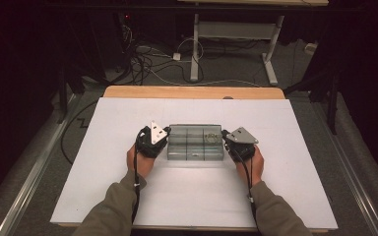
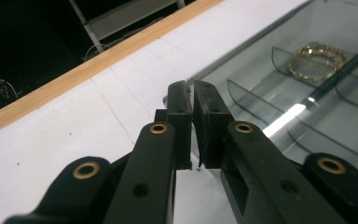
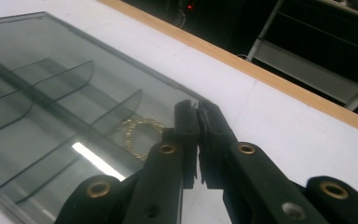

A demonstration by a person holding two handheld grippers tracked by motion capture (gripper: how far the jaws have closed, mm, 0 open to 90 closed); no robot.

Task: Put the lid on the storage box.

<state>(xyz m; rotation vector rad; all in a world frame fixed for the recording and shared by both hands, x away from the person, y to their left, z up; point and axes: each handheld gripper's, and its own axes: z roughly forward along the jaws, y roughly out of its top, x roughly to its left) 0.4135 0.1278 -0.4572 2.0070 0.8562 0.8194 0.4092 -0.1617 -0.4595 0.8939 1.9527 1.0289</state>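
a: how was the light?

b: it came from overhead. the white table top (image 1: 192, 196) was bright and evenly lit in the high view, while the floor and the room behind fell off into near black, with heavy darkness at both side edges.

a: any glare?

b: yes. a bright white streak lay on the clear box lid (image 2: 284, 119) in the left gripper view, and a matching one showed in the right gripper view (image 3: 95, 161).

a: sharpness?

b: the high view was soft and a little grainy. in the gripper views the nearest parts of the black jaws were blurred.
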